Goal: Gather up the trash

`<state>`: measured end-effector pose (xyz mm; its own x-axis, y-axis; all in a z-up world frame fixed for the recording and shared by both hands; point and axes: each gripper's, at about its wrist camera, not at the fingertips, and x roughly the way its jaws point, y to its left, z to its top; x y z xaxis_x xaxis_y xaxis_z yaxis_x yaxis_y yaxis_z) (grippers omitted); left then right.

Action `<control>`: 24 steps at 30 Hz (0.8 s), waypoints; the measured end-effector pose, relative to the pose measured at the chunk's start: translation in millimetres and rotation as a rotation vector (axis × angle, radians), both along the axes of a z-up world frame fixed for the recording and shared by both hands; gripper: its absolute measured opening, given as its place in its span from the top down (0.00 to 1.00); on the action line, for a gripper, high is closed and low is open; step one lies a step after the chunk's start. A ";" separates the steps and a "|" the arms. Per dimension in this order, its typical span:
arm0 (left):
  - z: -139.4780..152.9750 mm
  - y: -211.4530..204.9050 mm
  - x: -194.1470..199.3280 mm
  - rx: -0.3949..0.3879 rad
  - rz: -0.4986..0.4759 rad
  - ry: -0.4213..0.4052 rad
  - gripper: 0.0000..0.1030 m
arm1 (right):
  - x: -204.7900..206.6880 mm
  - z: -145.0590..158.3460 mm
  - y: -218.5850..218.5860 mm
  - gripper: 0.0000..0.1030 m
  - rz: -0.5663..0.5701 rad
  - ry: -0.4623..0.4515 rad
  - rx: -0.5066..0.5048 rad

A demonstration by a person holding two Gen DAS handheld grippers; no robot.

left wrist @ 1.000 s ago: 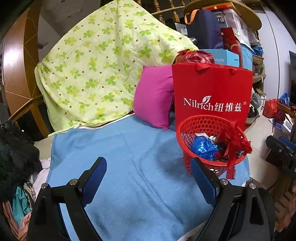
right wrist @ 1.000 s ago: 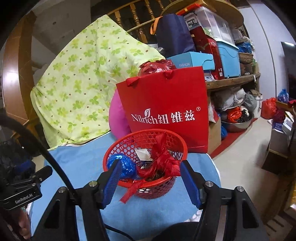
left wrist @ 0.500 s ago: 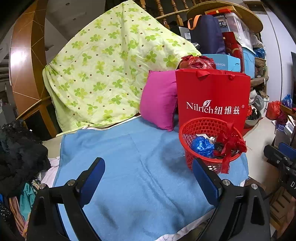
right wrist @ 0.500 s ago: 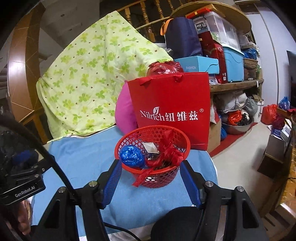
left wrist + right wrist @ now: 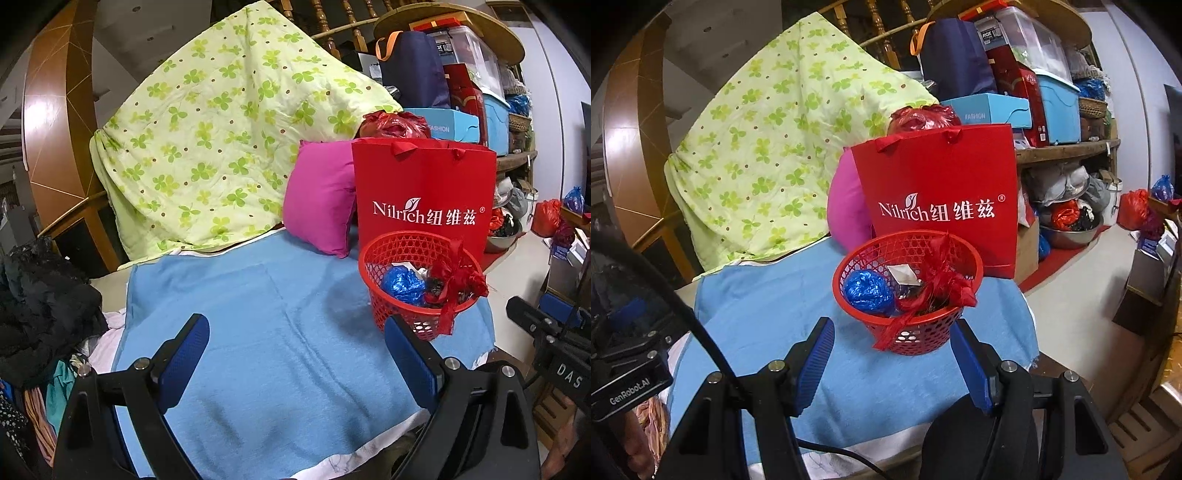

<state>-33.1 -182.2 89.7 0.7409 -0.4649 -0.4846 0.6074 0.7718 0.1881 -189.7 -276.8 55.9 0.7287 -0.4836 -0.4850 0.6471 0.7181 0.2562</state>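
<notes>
A red mesh basket (image 5: pixel 919 338) stands on a blue towel (image 5: pixel 768 302); it also shows in the left wrist view (image 5: pixel 380 258). It holds a crumpled blue wrapper (image 5: pixel 868 291), a red plastic scrap (image 5: pixel 945 284) that hangs over the rim, and a silver packet (image 5: pixel 905 275). My right gripper (image 5: pixel 892 354) is open and empty, just in front of the basket. My left gripper (image 5: pixel 295 350) is open and empty over the bare towel (image 5: pixel 240 314), left of the basket.
A red Nilrich paper bag (image 5: pixel 942 199) stands right behind the basket, with a pink cushion (image 5: pixel 319 206) and a green clover quilt (image 5: pixel 221 147) beside it. Dark clothes (image 5: pixel 40 306) pile at the left. Shelves with boxes (image 5: pixel 1052 99) and the floor lie to the right.
Both grippers have drawn back from the basket, which now looks smaller and farther away. Both stay open and empty.
</notes>
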 end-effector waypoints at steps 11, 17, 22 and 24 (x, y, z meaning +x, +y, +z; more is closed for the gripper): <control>-1.9 2.6 5.3 -0.001 0.015 0.015 0.07 | 2.4 8.6 -1.4 0.33 -0.010 -0.001 -0.027; -3.6 -1.9 10.0 0.010 0.013 0.011 0.07 | 8.7 12.2 -6.9 0.31 -0.024 -0.015 -0.066; -11.2 -5.5 14.0 0.032 0.024 0.021 0.07 | 17.0 3.7 -10.3 0.31 -0.017 -0.004 -0.069; -15.2 -6.8 13.2 0.039 0.027 0.028 0.07 | 16.4 -0.4 -11.0 0.31 -0.016 -0.002 -0.059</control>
